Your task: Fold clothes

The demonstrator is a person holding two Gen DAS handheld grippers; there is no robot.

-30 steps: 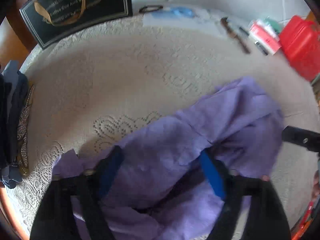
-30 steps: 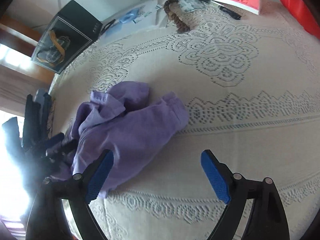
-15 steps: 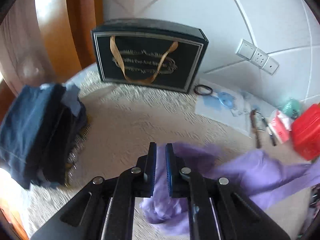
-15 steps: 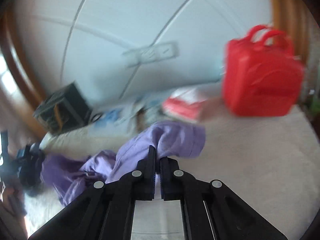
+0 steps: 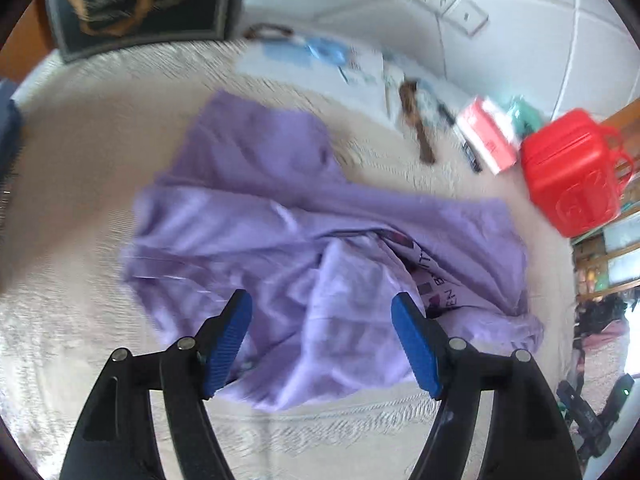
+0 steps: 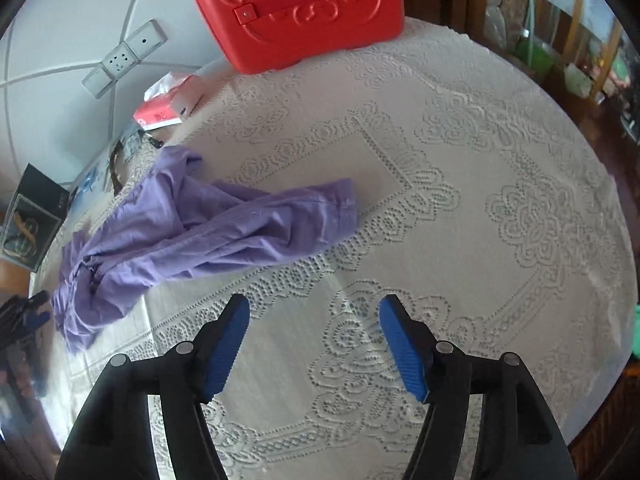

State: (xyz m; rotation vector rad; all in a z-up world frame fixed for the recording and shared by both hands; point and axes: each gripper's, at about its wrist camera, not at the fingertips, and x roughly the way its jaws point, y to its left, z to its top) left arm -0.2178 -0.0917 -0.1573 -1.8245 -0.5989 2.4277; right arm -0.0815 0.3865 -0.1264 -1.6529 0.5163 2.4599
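A crumpled purple garment (image 5: 304, 232) lies spread on the lace tablecloth (image 5: 80, 184); some print shows in a fold at its right. My left gripper (image 5: 322, 338) is open and empty just above its near edge. In the right wrist view the garment (image 6: 208, 232) lies stretched out at the left, one end near the table's middle. My right gripper (image 6: 314, 346) is open and empty over bare tablecloth (image 6: 480, 200), apart from the garment.
A red plastic case (image 6: 296, 4) and a tissue pack (image 6: 168, 104) stand at the back by the wall. A black gift bag (image 5: 136, 0), papers (image 5: 320, 56) and pens lie at the back. Dark folded clothes (image 5: 8, 132) sit at the left edge.
Both grippers were shut on the purple garment and held it up half a second ago. Both are now open and the garment lies spread out on the table.
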